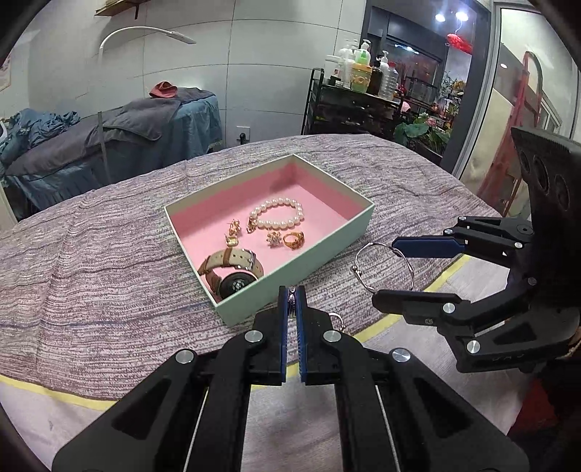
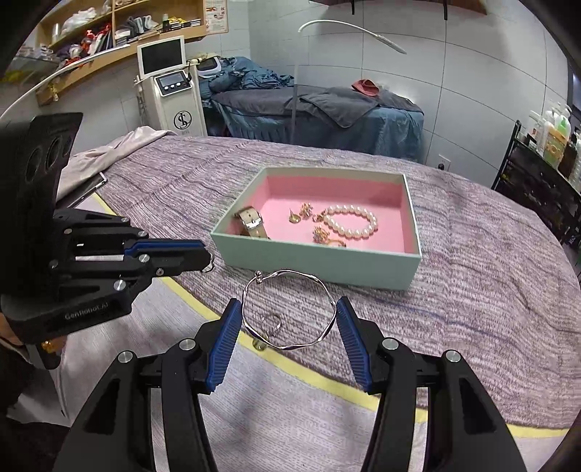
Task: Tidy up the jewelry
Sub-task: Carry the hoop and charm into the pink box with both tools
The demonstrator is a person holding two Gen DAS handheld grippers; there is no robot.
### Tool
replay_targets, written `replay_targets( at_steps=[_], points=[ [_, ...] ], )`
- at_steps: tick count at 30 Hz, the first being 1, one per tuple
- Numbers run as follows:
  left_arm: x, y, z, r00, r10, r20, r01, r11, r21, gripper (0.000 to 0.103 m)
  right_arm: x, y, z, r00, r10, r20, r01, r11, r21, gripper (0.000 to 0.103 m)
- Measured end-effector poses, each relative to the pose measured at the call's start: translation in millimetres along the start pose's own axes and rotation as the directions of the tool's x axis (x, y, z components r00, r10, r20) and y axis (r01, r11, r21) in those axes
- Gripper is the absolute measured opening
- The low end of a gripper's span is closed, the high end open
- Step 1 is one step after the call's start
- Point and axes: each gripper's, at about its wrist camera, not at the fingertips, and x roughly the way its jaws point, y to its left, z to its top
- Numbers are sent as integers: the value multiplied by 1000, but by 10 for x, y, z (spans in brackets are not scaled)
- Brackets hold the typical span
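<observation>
A small silver earring (image 1: 291,298) is clenched in the left claw (image 1: 291,296); a silver bangle (image 2: 288,312) is gripped across the right claw (image 2: 288,317) — both near the pink-lined box (image 2: 312,256).

left hand-held gripper (image 1: 291,290) clamped; right hand-held gripper (image 2: 288,308) half-spread.

A beauty or massage salon. A treatment bed (image 2: 319,109) with grey and blue covers stands by the tiled wall, beside a white machine (image 2: 174,87) with a screen. An arched lamp (image 2: 356,31) hangs over it, and a black cart (image 1: 348,105) carries pump bottles (image 1: 359,65).
</observation>
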Motion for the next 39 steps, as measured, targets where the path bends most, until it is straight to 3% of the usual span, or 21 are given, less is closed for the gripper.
replay_targets(
  at_steps=[9, 16, 21, 26, 39],
  points=[
    [255, 372, 588, 997, -72, -24, 69, 992, -107, 4, 155, -143, 419, 1000, 10, 9, -10, 1000, 8, 52],
    [653, 516, 846, 997, -23, -78, 14, 994, -107, 4, 446, -281, 620, 999, -40, -27, 40, 999, -5, 52],
    [964, 560, 902, 991, 18, -133, -28, 996, -79, 4, 665, -350, 672, 996, -53, -65, 54, 999, 7, 52],
    [1191, 680, 900, 985, 35, -169, -55, 992, -114, 4, 840, -379, 718, 993, -59, -99, 61, 998, 14, 52],
    [1472, 735, 823, 971, 77, -226, -105, 988, -114, 4, 1208, -303, 726, 981, -71, -183, 71, 997, -3, 52]
  ],
)
